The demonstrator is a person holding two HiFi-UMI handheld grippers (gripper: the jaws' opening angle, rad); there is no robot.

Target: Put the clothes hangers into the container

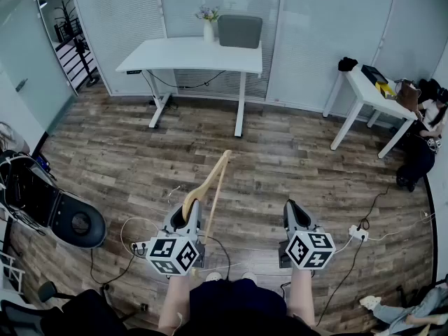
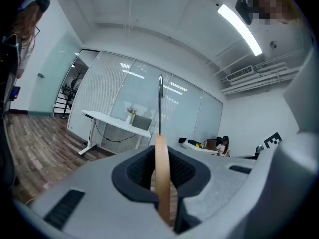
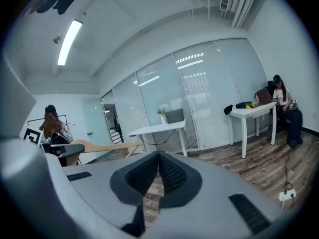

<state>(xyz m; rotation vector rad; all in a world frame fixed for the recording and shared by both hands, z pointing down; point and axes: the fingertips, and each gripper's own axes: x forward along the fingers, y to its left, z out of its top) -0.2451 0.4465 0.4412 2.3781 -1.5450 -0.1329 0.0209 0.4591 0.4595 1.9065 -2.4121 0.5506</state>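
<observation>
A light wooden clothes hanger (image 1: 210, 180) with a metal hook sticks out forward from my left gripper (image 1: 187, 213), which is shut on its wooden body. In the left gripper view the wood (image 2: 162, 176) is clamped between the dark pads (image 2: 137, 173), and the thin hook (image 2: 160, 101) points straight up ahead. My right gripper (image 1: 296, 213) hangs level with the left one, about a hand's width to its right. Its jaws (image 3: 158, 159) are shut with nothing between them. The hanger (image 3: 102, 147) also shows at the left of the right gripper view. No container shows in any view.
A white desk (image 1: 192, 56) with a vase stands against the far glass wall. A smaller white table (image 1: 364, 88) and a seated person (image 1: 423, 121) are at the right. Black equipment (image 1: 49, 205) sits at the left. Cables and a power strip (image 1: 358, 233) lie on the wooden floor.
</observation>
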